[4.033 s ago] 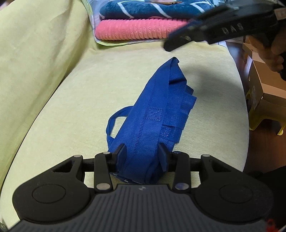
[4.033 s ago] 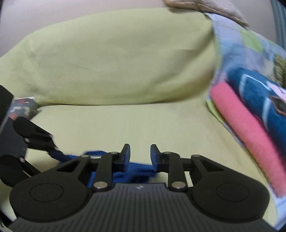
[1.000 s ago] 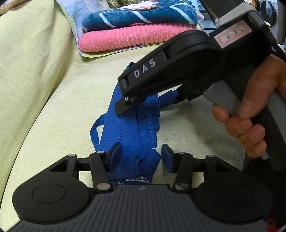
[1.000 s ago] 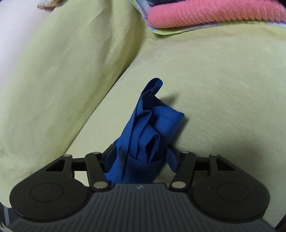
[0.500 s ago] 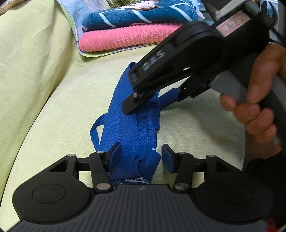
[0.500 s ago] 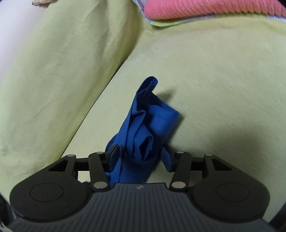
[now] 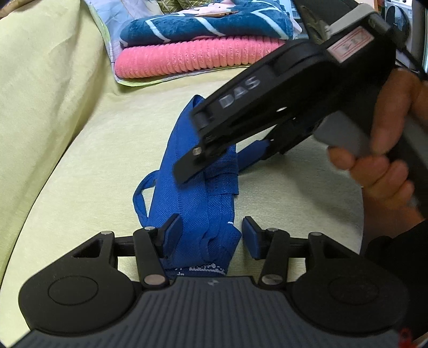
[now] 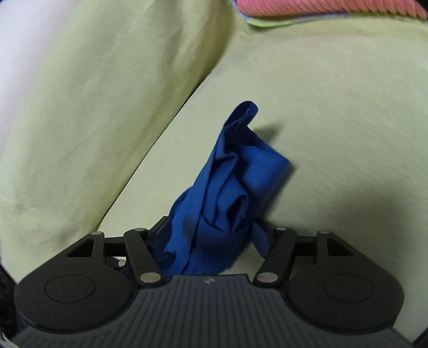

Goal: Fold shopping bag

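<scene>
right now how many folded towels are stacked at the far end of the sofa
2. A pink ribbed towel lies at the bottom, and a dark blue patterned towel lies on top of it, beyond the blue shopping bag. More may sit behind them, out of sight.

In the left wrist view, the right gripper (image 7: 214, 150) crosses in front of the blue shopping bag (image 7: 195, 203) and hides its middle; where the tips meet the cloth cannot be made out. The bag's near end passes under the left gripper (image 7: 208, 231) body. The hand (image 7: 388, 139) on the right gripper is blurred and cut off by the right edge. The folded towels (image 7: 198, 40) run out past the top edge. In the right wrist view, bunched fabric of the bag (image 8: 224, 192) fills the gap between the right gripper's (image 8: 211, 235) fingers and covers the pads, so contact cannot be told. The pink towel (image 8: 329, 6) is cropped at the top.
</scene>
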